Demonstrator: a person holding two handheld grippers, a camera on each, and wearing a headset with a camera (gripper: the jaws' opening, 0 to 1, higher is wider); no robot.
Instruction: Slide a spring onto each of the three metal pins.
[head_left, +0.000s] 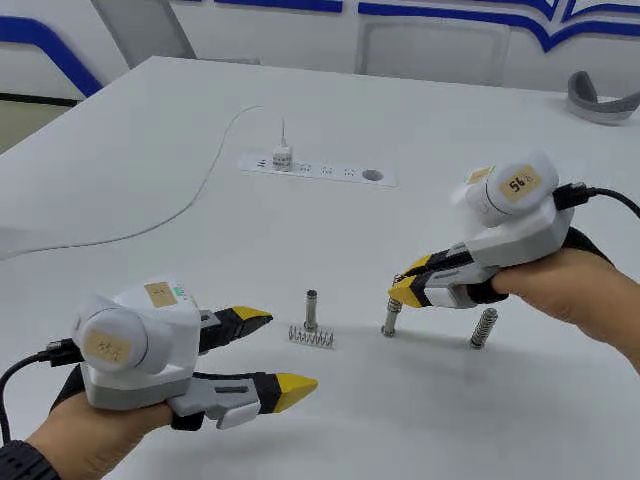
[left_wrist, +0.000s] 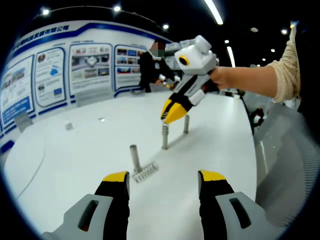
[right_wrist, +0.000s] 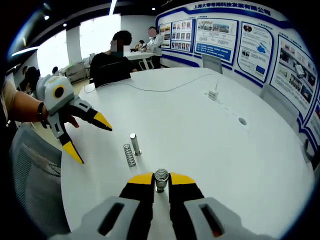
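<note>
Right tool (head_left: 405, 290) pinches a spring (right_wrist: 161, 176) atop the middle pin (head_left: 391, 320); left tool (head_left: 280, 351), wide open and empty, sits near-left of a loose spring (head_left: 311, 336).

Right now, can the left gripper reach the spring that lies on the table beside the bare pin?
Probably yes. The left gripper is open and points at the loose spring, with bare table between. The pin stands close beside it; the right gripper holds another spring further off.

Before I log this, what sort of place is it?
Probably an office showroom or meeting room: a large white table, blue-trimmed display boards on the wall, a power strip on the tabletop.
</note>
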